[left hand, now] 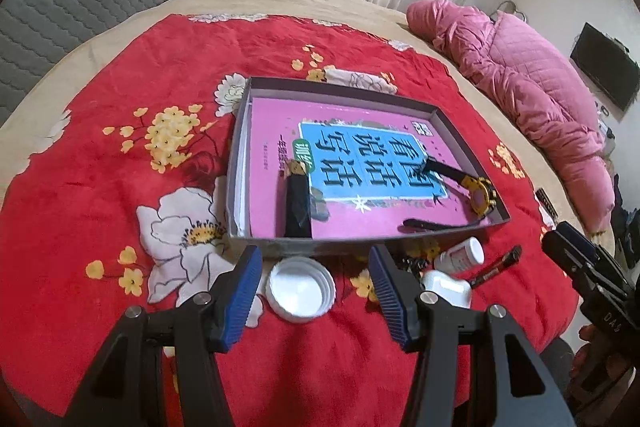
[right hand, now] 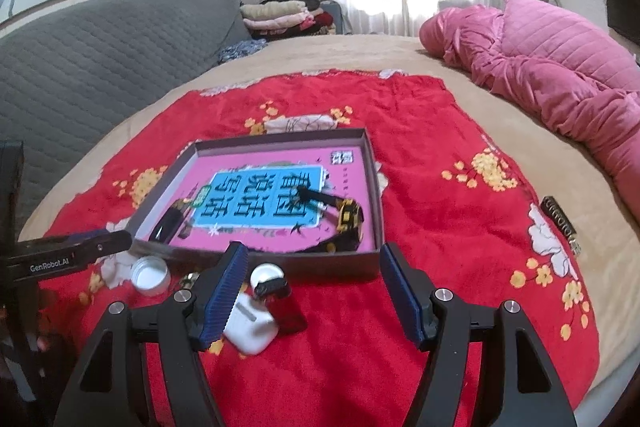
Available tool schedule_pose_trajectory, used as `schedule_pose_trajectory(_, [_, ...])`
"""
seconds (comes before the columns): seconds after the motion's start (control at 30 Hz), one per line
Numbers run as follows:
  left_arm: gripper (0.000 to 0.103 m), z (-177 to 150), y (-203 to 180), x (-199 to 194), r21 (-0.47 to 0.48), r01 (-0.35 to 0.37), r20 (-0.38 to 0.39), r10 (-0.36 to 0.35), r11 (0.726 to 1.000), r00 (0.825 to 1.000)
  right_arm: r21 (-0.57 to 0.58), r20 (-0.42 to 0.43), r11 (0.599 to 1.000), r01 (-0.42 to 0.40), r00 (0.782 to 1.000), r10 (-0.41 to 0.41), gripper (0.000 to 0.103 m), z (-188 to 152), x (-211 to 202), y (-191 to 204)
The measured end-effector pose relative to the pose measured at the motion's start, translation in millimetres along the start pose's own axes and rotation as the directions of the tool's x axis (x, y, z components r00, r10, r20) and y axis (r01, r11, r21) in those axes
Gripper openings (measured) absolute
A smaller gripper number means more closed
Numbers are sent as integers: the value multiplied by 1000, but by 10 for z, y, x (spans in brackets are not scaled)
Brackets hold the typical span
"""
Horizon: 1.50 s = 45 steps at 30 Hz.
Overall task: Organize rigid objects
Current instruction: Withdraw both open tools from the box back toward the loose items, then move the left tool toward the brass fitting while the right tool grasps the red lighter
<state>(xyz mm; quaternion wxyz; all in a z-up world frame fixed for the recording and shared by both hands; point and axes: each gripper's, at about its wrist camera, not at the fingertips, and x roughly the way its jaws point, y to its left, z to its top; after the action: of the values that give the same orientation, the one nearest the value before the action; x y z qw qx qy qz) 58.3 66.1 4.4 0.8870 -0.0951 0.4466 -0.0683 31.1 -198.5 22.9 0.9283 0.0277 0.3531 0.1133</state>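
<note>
A shallow cardboard box (left hand: pixel 240 163) sits just ahead of both grippers on a red floral blanket (left hand: pixel 120 155), serving as the collecting tray: a pink book (left hand: pixel 360 223) lines its floor, and on that lie a black rectangular object with a gold end (left hand: pixel 298 205) and a yellow-and-black wristwatch (left hand: pixel 482 195), apparently already sorted.

The left gripper (left hand: pixel 316 283) hangs over the blanket with its blue-padded jaws released and nothing between the pads. A white screw cap (left hand: pixel 301 287) lies open side up directly beneath the gap, placed well for a grasp, which suggests it is the next item for this hand.

The right gripper (right hand: pixel 312 291) is likewise spread and empty. Close in front of its left pad lie a white earbud case (right hand: pixel 252 329) and a red lighter (right hand: pixel 286 303), with a small white bottle (right hand: pixel 267 275) just beyond, touching or nearly touching one another. They lie toward the left of the gap rather than centred, so this hand would need to shift across before closing.

A dark pen-like stick (left hand: pixel 496 265) lies to the right of the left gripper, beyond the bottle. A small dark metallic cluster (left hand: pixel 412 263) near the box wall is too blurred to identify. The left pad of the right gripper covers part of the earbud case. A dark bar with lettering (right hand: pixel 560 225) lies far to the right, at the blanket's edge.
</note>
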Motion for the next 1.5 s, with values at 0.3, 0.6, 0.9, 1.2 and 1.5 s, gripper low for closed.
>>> schedule_pose_trajectory(0.3, [55,-160,-229,-47,84,16,-31,-14,996,999,-43,-32,998,-34,999,33,70,-142,-39,134])
schedule_pose_trajectory(0.6, [55,-269,-422,-46,144,20,-53,-12,989,999,-28,-77,999,-30,997,27,70,-222,28,96])
schedule_pose_trajectory(0.9, [55,-331,-519,16,182,28,-80,-14,983,997,-27,-112,998,-48,993,45,70,-286,128,100])
schedule_pose_trajectory(1.2, [55,-415,-616,93,237,37,-110,-11,971,994,-38,-133,997,-60,990,55,70,-321,189,119])
schedule_pose_trajectory(1.5, [55,-513,-727,203,313,35,-125,5,949,992,-36,-156,997,-61,986,55,70,-369,266,100])
